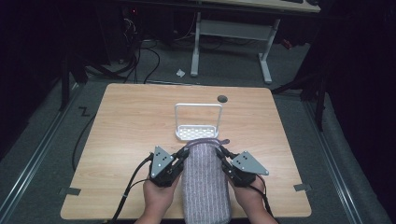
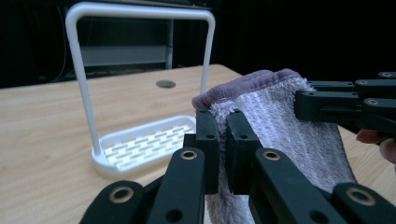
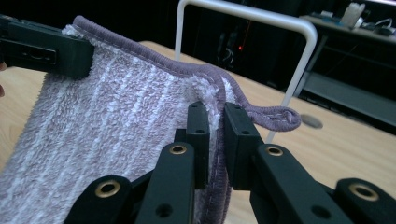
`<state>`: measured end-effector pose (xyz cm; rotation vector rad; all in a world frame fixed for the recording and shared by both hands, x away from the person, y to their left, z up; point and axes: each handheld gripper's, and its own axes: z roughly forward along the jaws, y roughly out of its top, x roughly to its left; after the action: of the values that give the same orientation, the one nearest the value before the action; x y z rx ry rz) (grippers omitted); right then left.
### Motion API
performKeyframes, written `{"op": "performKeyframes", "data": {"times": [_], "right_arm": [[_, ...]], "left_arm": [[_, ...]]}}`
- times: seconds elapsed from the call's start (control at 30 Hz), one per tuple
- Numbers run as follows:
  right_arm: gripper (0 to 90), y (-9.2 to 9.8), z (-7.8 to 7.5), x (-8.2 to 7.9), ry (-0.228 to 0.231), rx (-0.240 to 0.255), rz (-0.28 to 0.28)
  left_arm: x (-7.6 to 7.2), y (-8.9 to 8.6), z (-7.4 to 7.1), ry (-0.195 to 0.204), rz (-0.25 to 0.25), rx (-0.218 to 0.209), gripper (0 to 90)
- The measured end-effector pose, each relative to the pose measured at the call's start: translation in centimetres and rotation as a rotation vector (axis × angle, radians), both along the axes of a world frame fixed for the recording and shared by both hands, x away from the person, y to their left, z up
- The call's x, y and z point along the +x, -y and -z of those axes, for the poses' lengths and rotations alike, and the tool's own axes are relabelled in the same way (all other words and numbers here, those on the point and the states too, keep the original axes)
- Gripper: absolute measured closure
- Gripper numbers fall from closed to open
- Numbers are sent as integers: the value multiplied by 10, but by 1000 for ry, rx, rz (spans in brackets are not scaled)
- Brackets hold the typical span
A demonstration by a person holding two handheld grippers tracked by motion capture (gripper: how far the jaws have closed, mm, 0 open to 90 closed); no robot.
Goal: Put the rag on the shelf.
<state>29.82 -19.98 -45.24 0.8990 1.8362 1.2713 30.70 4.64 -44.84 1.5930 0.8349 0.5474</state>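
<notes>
Jaws of the left gripper (image 1: 183,155) are closed on the left far corner of a purple striped towel (image 1: 205,182), and the right gripper (image 1: 222,154) pinches the right far corner. The towel lies on the wooden tabletop (image 1: 130,121), its far edge lifted, just before a white rack (image 1: 198,122) with slotted tray.

White rack (image 1: 198,122) blocks ahead (tabletop (image 1: 130,121) beside open).
</notes>
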Motion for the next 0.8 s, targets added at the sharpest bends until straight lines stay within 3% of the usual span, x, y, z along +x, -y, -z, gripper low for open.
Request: {"op": "performKeyframes", "data": {"times": [0.23, 0.5, 0.8], "right_arm": [[822, 0, -23, -3, 49, 33, -1], [822, 0, -46, -4, 109, 67, 3], [822, 0, -75, 1, 166, 95, 13]], "left_arm": [[-5, 1, -23, 51, 6, -2, 857], [-3, 2, -45, 113, -6, -31, 856], [7, 5, -75, 195, -22, -53, 856]]}}
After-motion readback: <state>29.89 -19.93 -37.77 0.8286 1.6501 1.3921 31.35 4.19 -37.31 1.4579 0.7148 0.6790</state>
